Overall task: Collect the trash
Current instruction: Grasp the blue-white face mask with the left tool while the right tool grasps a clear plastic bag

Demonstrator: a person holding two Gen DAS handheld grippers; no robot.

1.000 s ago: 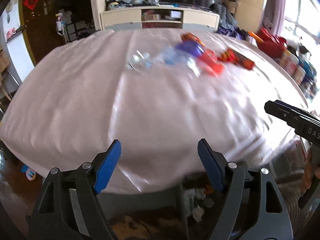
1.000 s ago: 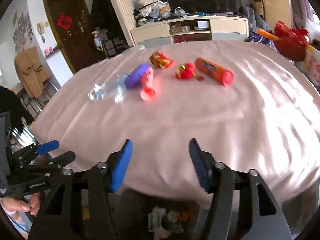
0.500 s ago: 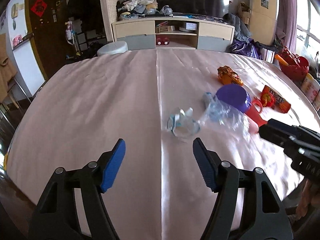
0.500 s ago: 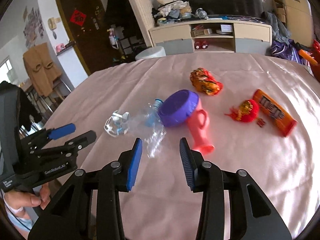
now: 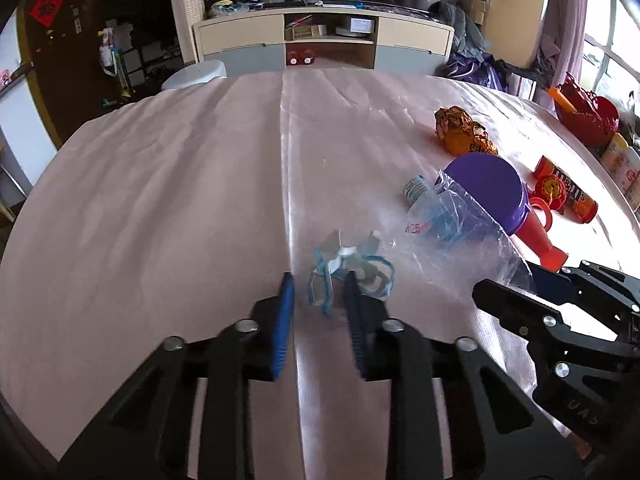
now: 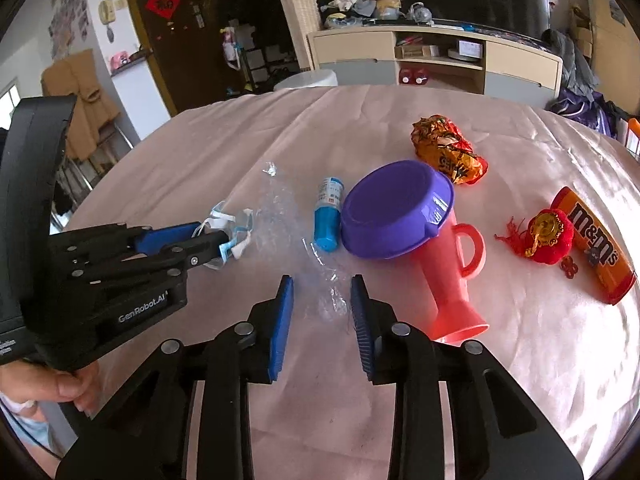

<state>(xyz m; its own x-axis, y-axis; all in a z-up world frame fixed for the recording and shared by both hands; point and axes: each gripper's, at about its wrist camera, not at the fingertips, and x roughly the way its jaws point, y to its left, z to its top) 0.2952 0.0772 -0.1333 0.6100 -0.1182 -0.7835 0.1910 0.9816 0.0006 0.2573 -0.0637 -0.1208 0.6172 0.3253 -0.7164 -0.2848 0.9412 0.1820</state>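
My left gripper is closing on a crumpled piece of clear and blue plastic, which sits between its blue pads and touches them. In the right wrist view the left gripper comes in from the left with that piece at its tips. My right gripper is shut on the near tail of a clear plastic bag. The bag spreads toward a small blue bottle. In the left wrist view the right gripper is at the bag's corner.
A purple bowl lies on a tipped pink cup. Behind them is a crumpled orange snack wrapper; to the right are a red ornament and an orange M&M's tube. The pink tablecloth covers the table.
Both grippers have moved forward from the table's near edge to the trash. Both pairs of jaws have narrowed, the left around the crumpled plastic and the right around the bag's tail.
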